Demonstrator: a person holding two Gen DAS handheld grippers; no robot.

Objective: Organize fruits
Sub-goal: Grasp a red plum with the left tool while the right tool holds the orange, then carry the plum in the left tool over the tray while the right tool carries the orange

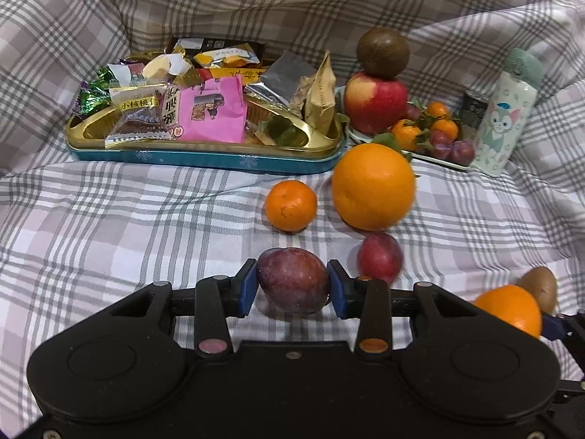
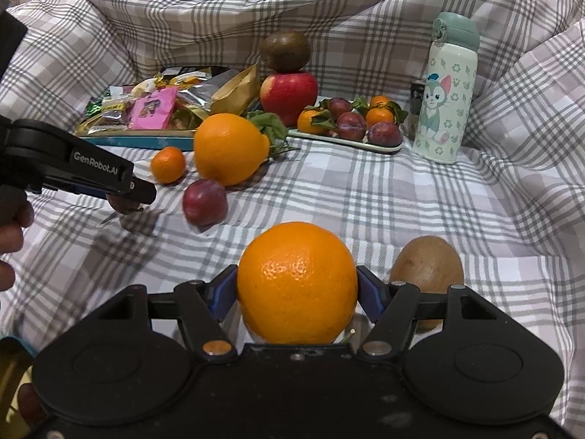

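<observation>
Clamping a dark plum (image 1: 293, 280) between its blue pads, the left gripper (image 1: 294, 285) holds the fruit low over the plaid cloth (image 1: 109, 219); whether the plum is clear of the cloth I cannot tell. The right gripper (image 2: 297, 292) is closed wide on an orange (image 2: 297, 282), with a kiwi (image 2: 427, 270) just beside it. Taking the fruit tray (image 2: 347, 141) as landmark: it sits at the back beside the bottle (image 2: 446, 91), already carrying plums, mandarins and an apple (image 2: 289, 97) with a brown fruit (image 2: 286, 51) balanced on top. In front of the tray lie a big orange (image 2: 227, 148), a mandarin (image 2: 168, 164) and a red plum (image 2: 204, 201); to its left stands the snack tin (image 1: 204, 153). The risk, I judge, is at the tray: it looks crowded, so a set-down fruit may roll off, or a nudge to the apple may topple the stack. The round orange could also slip from the pads
</observation>
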